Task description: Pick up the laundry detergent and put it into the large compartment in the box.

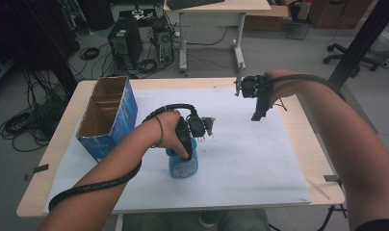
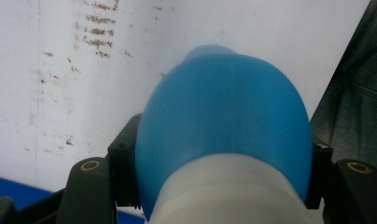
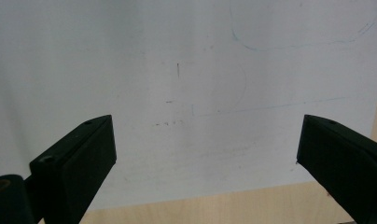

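**Blue bottle pinched near the middle of the sheet**

A white sheet [image 1: 240, 159] covers the tabletop [image 1: 298, 120], cardboard box [image 1: 108, 115] at left. The left gripper [image 1: 187, 153] pinches the blue bottle [image 1: 183, 163], lower centre of the frame. The right gripper [image 1: 258, 115] hangs spread, upper right. The rounded plastic could slip if lifted tilted.

Open white sheet [image 1: 240, 159] right and far of blue bottle [image 1: 184, 163]; cardboard box [image 1: 108, 115] blocks the left side, near the bottle.
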Available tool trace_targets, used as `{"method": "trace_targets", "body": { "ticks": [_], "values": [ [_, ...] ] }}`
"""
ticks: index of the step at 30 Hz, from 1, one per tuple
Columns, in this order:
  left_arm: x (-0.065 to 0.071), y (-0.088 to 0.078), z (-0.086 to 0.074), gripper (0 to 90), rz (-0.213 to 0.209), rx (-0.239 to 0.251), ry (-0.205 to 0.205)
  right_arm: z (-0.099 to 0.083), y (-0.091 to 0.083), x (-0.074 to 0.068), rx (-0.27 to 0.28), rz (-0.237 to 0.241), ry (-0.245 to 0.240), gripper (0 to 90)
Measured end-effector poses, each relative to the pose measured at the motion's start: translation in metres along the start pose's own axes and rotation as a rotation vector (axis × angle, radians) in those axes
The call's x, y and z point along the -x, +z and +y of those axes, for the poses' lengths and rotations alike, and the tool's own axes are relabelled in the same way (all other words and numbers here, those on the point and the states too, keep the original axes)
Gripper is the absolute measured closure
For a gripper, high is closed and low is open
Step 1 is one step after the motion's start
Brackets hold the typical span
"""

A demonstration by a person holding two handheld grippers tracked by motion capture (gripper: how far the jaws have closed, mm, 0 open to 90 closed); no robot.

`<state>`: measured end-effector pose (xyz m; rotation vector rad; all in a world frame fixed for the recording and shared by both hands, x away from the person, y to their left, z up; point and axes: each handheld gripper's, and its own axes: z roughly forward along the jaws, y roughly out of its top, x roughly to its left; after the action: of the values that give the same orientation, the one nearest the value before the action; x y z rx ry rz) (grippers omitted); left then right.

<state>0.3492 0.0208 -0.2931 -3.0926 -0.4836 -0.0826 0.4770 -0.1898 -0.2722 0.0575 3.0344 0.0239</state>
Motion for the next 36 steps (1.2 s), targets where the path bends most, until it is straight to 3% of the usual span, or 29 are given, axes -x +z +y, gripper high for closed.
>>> {"method": "trace_targets", "body": {
  "ticks": [6,22,36],
  "values": [
    [-0.0009,0.0003,-0.0002,36.8,-0.015,0.000,-0.014,-0.0013,-0.0002,0.0000,0.000,-0.001,0.004,4.6],
    [-0.0004,0.0000,-0.0023,37.7,-0.015,0.017,-0.006,-0.0021,0.0009,-0.0001,0.007,-0.004,0.004,5.1],
    [-0.0019,-0.0008,-0.0049,37.8,-0.040,0.023,-0.040,-0.0025,0.0021,0.0001,0.004,-0.002,0.005,5.5]
  ]
}}
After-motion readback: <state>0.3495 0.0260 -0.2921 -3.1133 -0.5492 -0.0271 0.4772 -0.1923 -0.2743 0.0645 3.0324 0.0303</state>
